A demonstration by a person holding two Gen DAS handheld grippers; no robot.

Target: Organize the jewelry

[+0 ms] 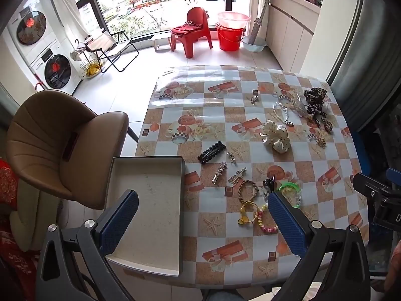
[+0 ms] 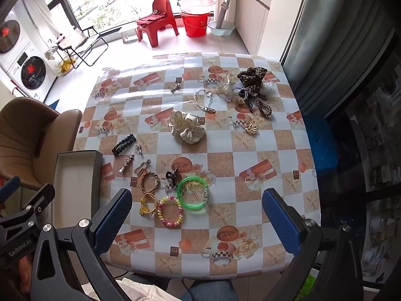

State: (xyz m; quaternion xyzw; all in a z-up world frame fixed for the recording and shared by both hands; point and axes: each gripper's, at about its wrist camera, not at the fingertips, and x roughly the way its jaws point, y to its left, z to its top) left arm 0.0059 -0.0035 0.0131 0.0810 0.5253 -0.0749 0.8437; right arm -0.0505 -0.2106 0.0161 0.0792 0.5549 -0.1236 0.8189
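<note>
An empty grey cardboard box [image 1: 147,200] sits at the table's near left corner; it also shows in the right wrist view [image 2: 75,175]. Jewelry lies scattered on the table: a green bangle [image 2: 192,192], a pink-yellow coil bracelet [image 2: 170,212], a braided bracelet [image 2: 149,180], a black beaded clip [image 2: 124,144], a cream scrunchie [image 2: 188,126] and a leopard scrunchie [image 2: 252,77]. My left gripper [image 1: 203,225] is open and empty above the box's right edge. My right gripper [image 2: 196,223] is open and empty above the near table.
The table [image 2: 263,150] has a checkered plastic cover. A brown padded chair [image 1: 62,145] stands left of the table. A dark cabinet or fridge [image 2: 351,75] is on the right. A red stool [image 1: 193,32] and bucket stand far off by the window.
</note>
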